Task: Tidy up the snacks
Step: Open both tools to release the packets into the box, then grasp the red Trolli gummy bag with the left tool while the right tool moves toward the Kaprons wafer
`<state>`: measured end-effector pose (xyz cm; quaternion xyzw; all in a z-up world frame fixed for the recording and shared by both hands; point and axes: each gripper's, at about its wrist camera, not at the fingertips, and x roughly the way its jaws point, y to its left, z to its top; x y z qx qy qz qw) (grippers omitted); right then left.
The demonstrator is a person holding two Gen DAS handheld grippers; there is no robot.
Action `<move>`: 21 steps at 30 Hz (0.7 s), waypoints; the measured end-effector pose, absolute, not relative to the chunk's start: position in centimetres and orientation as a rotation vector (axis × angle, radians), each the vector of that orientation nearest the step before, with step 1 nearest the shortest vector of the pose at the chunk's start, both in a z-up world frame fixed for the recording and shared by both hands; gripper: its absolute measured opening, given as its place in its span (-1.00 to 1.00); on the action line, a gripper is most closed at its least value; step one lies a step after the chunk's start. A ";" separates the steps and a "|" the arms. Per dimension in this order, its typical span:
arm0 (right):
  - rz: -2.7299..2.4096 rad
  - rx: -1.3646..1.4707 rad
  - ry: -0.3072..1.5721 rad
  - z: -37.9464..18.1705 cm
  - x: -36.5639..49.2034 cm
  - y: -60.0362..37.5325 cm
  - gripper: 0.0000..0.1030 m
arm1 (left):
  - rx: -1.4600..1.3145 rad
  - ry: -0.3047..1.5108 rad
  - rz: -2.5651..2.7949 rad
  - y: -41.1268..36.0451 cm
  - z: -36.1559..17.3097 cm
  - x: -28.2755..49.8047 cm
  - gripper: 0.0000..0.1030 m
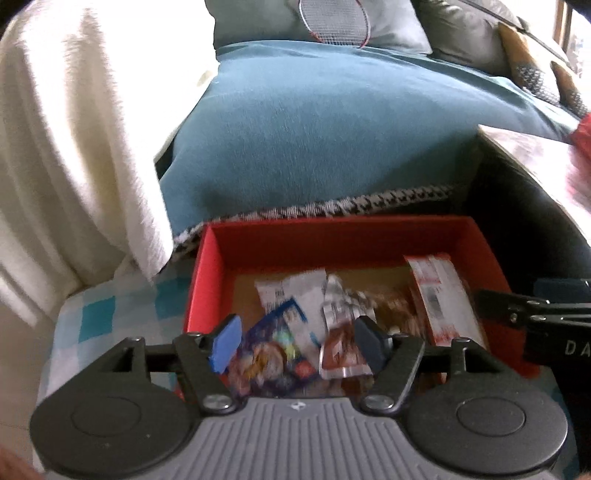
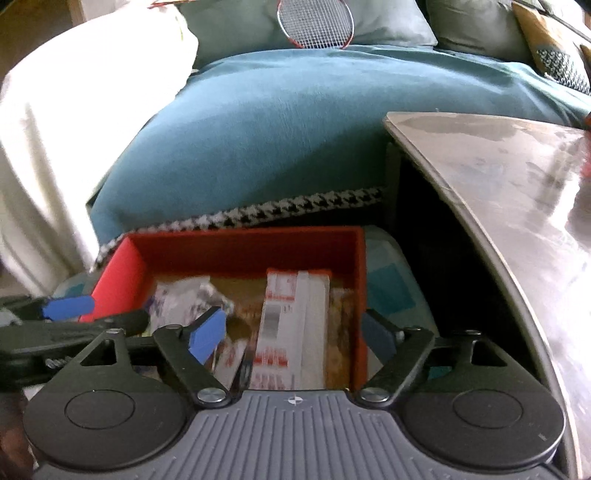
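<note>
From my left wrist camera I look down on one red box (image 1: 266, 236) sitting on a blue-and-white checked cloth (image 1: 99, 317), pushed up against a sofa under a teal throw (image 1: 325, 122) with a houndstooth hem. My left gripper (image 1: 297, 345) hangs over the near end of the box with its jaws spread, and the pads press on nothing, though packets lie below the gap. Inside I count four snacks that I can separate: one white packet (image 1: 291, 295), one dark blue packet (image 1: 266, 354) with bright print, one brown and silver sachet (image 1: 341, 332), and one red-and-white carton (image 1: 441, 295) leaning at the right wall; blur may hide more. One badminton racket (image 1: 332, 22) rests on one grey cushion (image 1: 391, 26) at the back, and a cream blanket (image 1: 70, 147) fills the left side. From my right wrist camera I see the same red box (image 2: 251, 243), and my right gripper (image 2: 291, 338) stands wide apart over it, gripping nothing. The red-and-white carton (image 2: 291, 325) lies lengthwise beneath the gap, with the pale packets (image 2: 181, 299) to its left, too smeared to count. One blue pad of the left gripper (image 2: 68, 307) shows at the left edge. One glossy table (image 2: 517, 192) curves down the right side.
</note>
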<state>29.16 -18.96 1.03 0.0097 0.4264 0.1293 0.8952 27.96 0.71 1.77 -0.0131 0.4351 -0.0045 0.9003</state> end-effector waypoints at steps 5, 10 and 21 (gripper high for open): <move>0.294 0.049 0.906 1.8 25.1 -21.0 0.69 | -0.049 0.971 -0.063 1.7 1.4 23.2 0.21; 0.302 0.042 0.934 1.4 21.7 -22.2 0.71 | -0.086 1.071 -0.091 2.2 -0.6 18.6 0.23; 0.328 0.087 1.075 -2.1 21.5 -22.6 0.71 | -0.049 1.237 -0.056 -0.6 -6.2 15.2 0.36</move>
